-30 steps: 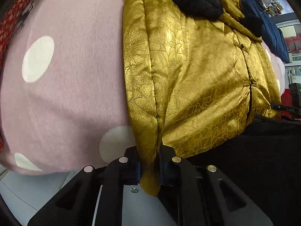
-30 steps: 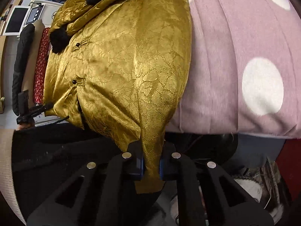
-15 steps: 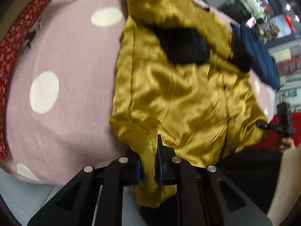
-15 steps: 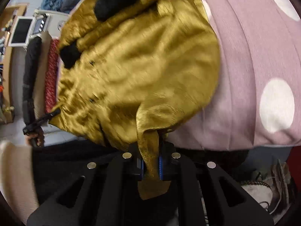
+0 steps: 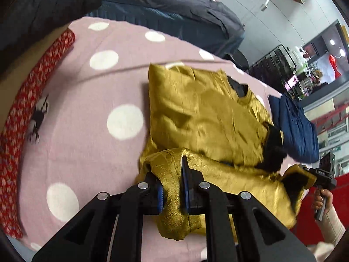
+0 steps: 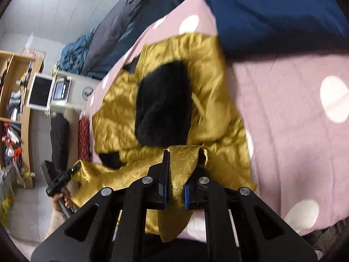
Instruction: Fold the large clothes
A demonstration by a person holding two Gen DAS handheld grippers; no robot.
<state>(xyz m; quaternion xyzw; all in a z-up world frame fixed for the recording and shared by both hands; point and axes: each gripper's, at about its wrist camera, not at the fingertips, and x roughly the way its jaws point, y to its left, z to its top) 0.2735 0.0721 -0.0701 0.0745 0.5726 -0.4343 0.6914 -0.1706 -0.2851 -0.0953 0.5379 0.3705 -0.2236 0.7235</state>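
Left wrist view: your left tool (image 5: 172, 187) is clenched on the gold jacket (image 5: 207, 120) hem; your right tool (image 6: 176, 187) likewise. Hem lifted toward twelve o'clock, evidently for folding over the body on the dotted bed cover (image 5: 87, 109).

Gold satin padded jacket (image 5: 209, 118) lies on pink polka-dot bedcover (image 5: 91, 109), hem edge raised off it, pinched in my left gripper (image 5: 172, 190) & right gripper (image 6: 175, 188). Black fur collar (image 6: 163, 107) sits atop jacket. Navy quilted garment (image 5: 296, 126) beside jacket on right in left-wrist view. Red patterned cloth strip (image 5: 19, 118) along bedcover's left edge.
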